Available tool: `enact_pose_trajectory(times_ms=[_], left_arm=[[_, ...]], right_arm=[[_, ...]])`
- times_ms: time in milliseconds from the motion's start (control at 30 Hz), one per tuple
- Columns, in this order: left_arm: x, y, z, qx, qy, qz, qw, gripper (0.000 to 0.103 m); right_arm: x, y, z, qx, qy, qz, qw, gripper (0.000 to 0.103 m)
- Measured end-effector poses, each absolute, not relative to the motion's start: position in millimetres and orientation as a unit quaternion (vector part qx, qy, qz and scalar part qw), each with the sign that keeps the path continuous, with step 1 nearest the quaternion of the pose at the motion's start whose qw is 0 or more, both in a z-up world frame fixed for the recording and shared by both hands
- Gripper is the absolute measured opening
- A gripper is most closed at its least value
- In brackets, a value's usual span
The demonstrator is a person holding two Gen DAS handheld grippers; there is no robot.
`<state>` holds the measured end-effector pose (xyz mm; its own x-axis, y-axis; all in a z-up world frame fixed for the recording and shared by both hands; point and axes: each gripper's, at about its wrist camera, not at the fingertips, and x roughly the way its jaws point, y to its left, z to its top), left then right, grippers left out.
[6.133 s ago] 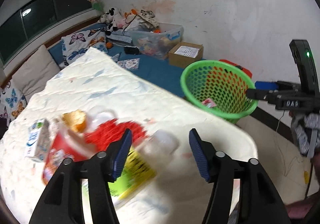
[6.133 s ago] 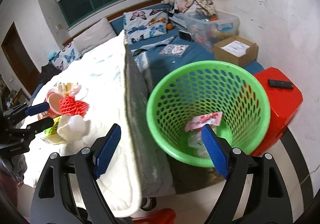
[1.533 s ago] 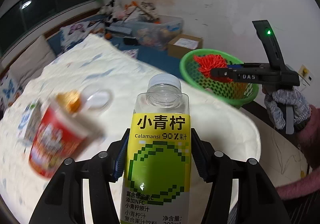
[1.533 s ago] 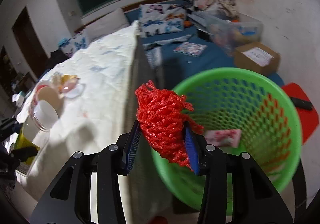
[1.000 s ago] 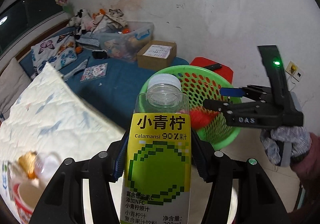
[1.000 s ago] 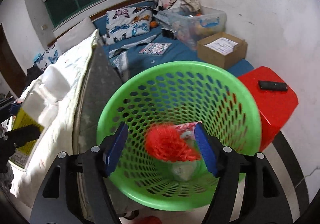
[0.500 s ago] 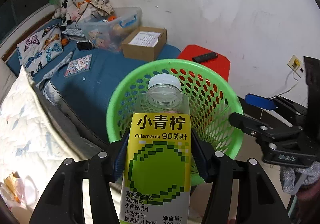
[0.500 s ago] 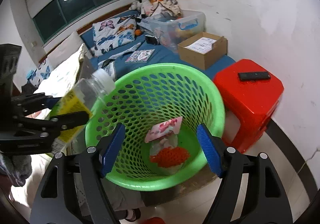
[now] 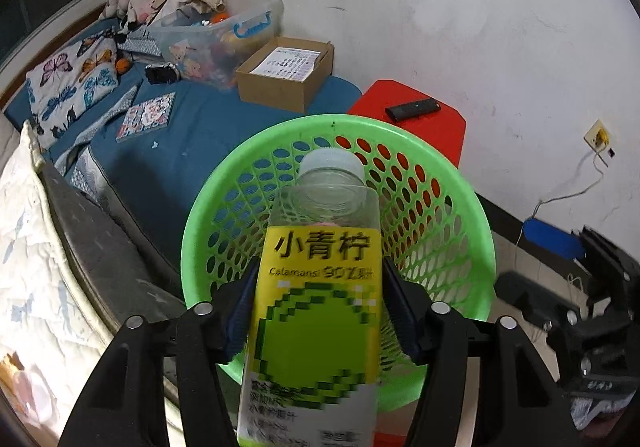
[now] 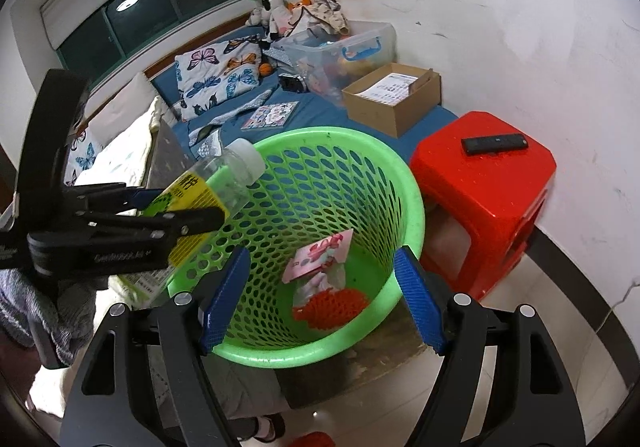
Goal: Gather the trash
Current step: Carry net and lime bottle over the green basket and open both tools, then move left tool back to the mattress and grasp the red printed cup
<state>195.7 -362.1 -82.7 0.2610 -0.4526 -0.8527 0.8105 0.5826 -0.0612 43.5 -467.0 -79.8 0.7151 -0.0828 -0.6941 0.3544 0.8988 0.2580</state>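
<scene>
Over the near rim of the green basket, the left gripper has just been loosening around the calamansi juice bottle, which sits between its jaws. Red mesh netting and a pink wrapper already lie inside. Beside it, the right gripper hangs open and empty.

Both grippers angled downward.
Left gripper: jaws have just been opening, bottle between the pads. Right gripper: jaws parted, nothing between them.
</scene>
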Motion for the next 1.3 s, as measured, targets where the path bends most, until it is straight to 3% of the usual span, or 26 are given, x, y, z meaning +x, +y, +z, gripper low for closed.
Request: enact_pose_trajectory(times_ms=[133, 333, 1033, 1300], left_arm=[[195, -355, -74, 0.174, 0.442, -0.422, 0.772, 0.068], [183, -326, -55, 0.156, 0.415, -0.421, 0.791, 0.068], [139, -119, -13, 0.132, 0.346, -0.306, 0.877, 0.068], [142, -51, -12, 0.149, 0.343, -0.247, 0.894, 0.073]], right_arm=[[43, -465, -76, 0.187, 0.357, -0.119, 0.908, 0.074], [46, -456, -68, 0.18, 0.353, -0.105, 0.912, 0.075], [95, -359, -50, 0.129, 0.357, 0.004, 0.925, 0.079], [111, -325, -48, 0.114, 0.361, 0.041, 0.925, 0.08]])
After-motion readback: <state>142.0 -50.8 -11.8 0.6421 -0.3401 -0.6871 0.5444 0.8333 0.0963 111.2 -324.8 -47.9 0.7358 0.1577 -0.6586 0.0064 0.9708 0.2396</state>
